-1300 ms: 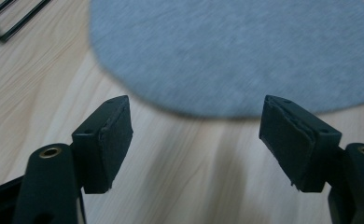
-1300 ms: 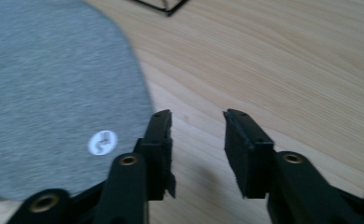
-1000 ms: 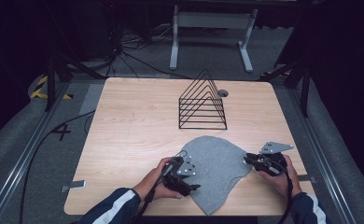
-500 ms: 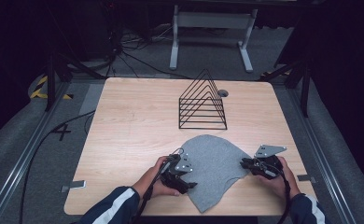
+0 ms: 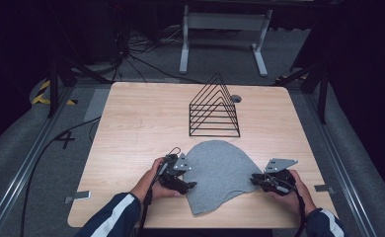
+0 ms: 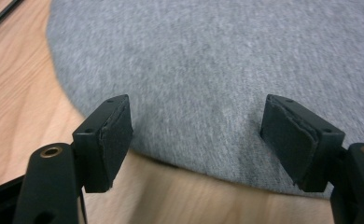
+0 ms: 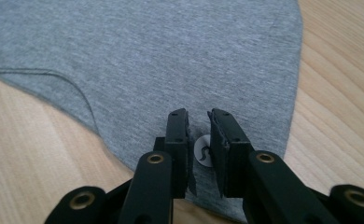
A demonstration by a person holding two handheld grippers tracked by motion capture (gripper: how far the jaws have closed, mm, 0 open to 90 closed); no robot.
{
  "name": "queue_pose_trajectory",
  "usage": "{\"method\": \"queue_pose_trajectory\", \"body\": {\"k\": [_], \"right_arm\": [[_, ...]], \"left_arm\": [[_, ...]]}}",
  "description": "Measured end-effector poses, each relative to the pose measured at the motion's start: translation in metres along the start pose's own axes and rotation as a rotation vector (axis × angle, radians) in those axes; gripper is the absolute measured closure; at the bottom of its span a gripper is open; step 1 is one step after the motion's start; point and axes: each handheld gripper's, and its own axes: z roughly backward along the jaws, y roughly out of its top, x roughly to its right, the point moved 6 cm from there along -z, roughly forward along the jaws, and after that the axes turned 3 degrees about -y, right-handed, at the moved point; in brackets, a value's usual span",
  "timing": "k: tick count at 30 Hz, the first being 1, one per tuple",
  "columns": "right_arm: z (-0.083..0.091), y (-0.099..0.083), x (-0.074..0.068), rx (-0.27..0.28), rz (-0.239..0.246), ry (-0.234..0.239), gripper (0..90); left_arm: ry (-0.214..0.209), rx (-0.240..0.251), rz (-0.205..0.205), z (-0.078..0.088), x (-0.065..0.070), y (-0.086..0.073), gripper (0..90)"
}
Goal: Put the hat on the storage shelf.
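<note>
A grey knit cloth [image 5: 217,170] lies flat on the wooden table [image 5: 141,123], near its front edge. My left gripper [image 5: 189,184] is at the cloth's left edge. In the left gripper view it [image 6: 196,135] is open, its jaws wide apart over the cloth [image 6: 208,70] with nothing between the pads. My right gripper [image 5: 254,179] is at the cloth's right edge. In the right gripper view it [image 7: 199,126] has its jaws drawn almost together on the cloth [image 7: 147,56], with a small white tag [image 7: 202,151] showing in the narrow gap.
A black wire rack [image 5: 215,108] shaped like a row of triangles stands just behind the cloth. A small round hole [image 5: 236,98] sits in the tabletop beside it. The table's left half is bare wood. Dark floor with cables surrounds the table.
Both hands have shifted slightly. The left gripper has moved up along the cloth's left edge, and the right gripper has moved in against the right edge.
</note>
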Motion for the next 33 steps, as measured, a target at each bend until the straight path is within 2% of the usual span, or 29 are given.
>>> {"method": "queue_pose_trajectory", "body": {"k": [4,13,19,20,24,26,27,29,30,31,33], "right_arm": [[0.0,0.001,-0.009,-0.01,0.005,0.025,77.3],[0.0,0.004,-0.024,-0.024,0.032,0.043,77.2],[-0.001,0.006,-0.033,-0.025,0.044,0.067,77.1],[-0.001,0.007,-0.038,-0.028,0.05,0.075,76.9],[-0.002,0.009,-0.047,-0.028,0.068,0.1,76.2],[-0.002,0.01,-0.05,-0.034,0.075,0.107,73.8],[-0.002,0.01,-0.05,-0.034,0.075,0.107,73.8],[0.0,0.012,-0.048,-0.037,0.08,0.094,64.9],[0.002,0.015,-0.044,-0.026,0.077,0.074,64.4],[0.002,0.015,-0.044,-0.026,0.077,0.074,64.4],[0.011,0.031,-0.024,0.046,0.027,0.028,57.2]], "left_arm": [[0.011,0.0,0.048,0.003,-0.011,-0.004,25.1],[0.052,0.01,0.07,0.007,-0.024,-0.009,25.1],[0.058,0.006,0.097,0.009,-0.033,-0.011,25.2],[0.057,0.007,0.118,0.011,-0.037,-0.013,25.1],[0.055,0.007,0.142,0.013,-0.043,-0.016,24.9],[0.057,0.004,0.142,0.014,-0.044,-0.017,24.9],[0.057,0.004,0.142,0.014,-0.044,-0.017,24.8],[0.073,-0.008,0.128,0.016,-0.044,-0.017,25.0],[0.081,0.003,0.127,0.017,-0.045,-0.015,25.8],[0.081,0.003,0.127,0.017,-0.045,-0.015,27.0],[0.075,0.012,0.153,0.019,-0.049,-0.012,27.0]]}}
